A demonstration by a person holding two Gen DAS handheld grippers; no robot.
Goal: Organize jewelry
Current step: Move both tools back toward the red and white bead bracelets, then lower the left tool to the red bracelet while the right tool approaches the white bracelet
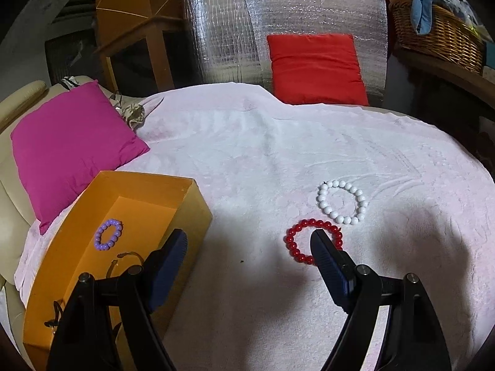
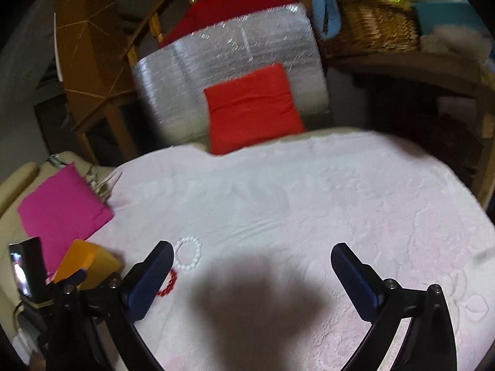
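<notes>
An orange box (image 1: 191,198) sits at the left on the pale pink blanket (image 1: 263,154). Inside it lie a purple bead bracelet (image 1: 108,235) and a thin metal bangle (image 1: 128,258). A red bead bracelet (image 1: 297,241) and a white bead bracelet (image 1: 342,201) lie on the blanket to the right of the box. My left gripper (image 1: 249,241) is open and empty, its right finger over the red bracelet. My right gripper (image 2: 252,255) is open and empty above the blanket; the white bracelet (image 2: 188,253), part of the red bracelet (image 2: 168,284) and the box (image 2: 83,262) lie to its left.
A magenta cushion (image 1: 71,145) lies behind the box and a red cushion (image 1: 315,68) leans on a silver foil panel (image 1: 232,24) at the back. A wicker basket (image 1: 439,34) stands at the far right on a wooden shelf. Wooden furniture (image 1: 130,15) stands at the back left.
</notes>
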